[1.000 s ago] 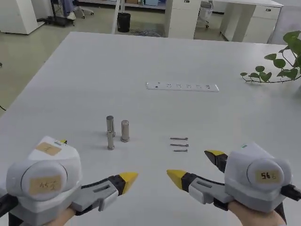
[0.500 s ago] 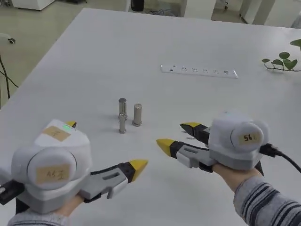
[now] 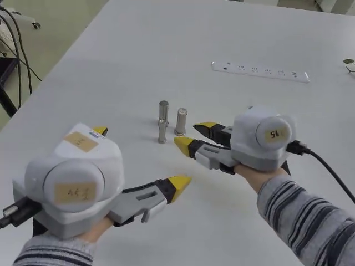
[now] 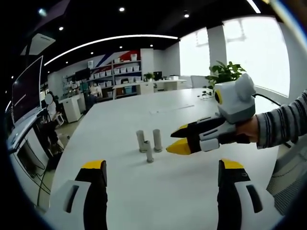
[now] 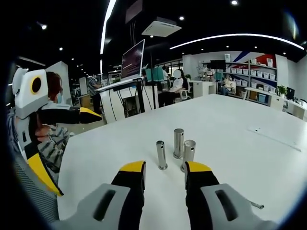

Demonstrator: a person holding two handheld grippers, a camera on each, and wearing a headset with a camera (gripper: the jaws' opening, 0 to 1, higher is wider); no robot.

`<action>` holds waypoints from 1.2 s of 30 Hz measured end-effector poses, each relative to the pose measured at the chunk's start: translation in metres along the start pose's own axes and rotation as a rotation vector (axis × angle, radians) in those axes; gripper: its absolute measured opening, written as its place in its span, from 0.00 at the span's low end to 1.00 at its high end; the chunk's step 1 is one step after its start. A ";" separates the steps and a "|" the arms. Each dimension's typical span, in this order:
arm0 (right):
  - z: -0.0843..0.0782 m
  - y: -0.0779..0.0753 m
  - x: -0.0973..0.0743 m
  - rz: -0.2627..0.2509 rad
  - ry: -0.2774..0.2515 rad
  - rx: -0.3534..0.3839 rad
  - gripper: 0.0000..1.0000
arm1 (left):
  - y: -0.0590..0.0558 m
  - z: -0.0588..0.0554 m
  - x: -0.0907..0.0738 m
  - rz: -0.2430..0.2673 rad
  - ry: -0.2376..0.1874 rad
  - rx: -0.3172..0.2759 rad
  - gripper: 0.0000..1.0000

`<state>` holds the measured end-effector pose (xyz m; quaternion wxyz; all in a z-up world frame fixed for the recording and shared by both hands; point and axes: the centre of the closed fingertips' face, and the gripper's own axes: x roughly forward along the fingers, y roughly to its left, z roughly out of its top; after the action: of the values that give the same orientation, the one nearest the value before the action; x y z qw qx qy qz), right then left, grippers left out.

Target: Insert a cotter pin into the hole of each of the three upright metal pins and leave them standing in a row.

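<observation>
At the white table (image 3: 127, 50), we hold our right hand-held gripper (image 3: 194, 134) just beside three upright metal pins (image 3: 181, 121), its yellow-tipped jaws narrowly parted and gripping nothing. The pins stand in a tight triangle, well in from the table's left edge. Our left hand-held gripper (image 3: 140, 157) hovers closer to the near edge, its jaws spread wide and empty. In the right gripper view, a thin cotter pin (image 5: 256, 205) lies on the table beside the right jaw. A power strip (image 3: 260, 72) lies beyond the pins, toward the far edge.
</observation>
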<state>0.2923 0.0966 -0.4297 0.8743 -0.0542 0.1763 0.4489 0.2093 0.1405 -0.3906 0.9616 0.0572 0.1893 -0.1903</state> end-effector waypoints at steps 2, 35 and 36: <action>0.000 0.002 0.007 0.010 0.000 0.004 0.26 | -0.001 -0.001 0.000 -0.001 0.002 0.000 0.95; -0.008 0.008 0.063 0.044 0.033 0.041 0.06 | -0.007 -0.007 0.005 -0.027 0.038 0.014 0.90; -0.008 0.007 0.062 0.042 0.040 0.029 0.06 | -0.008 -0.006 0.005 -0.028 0.040 0.022 0.90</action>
<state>0.3176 0.1468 -0.4590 0.8618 -0.0469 0.2011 0.4633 0.2079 0.1324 -0.3987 0.9541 0.0688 0.2072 -0.2048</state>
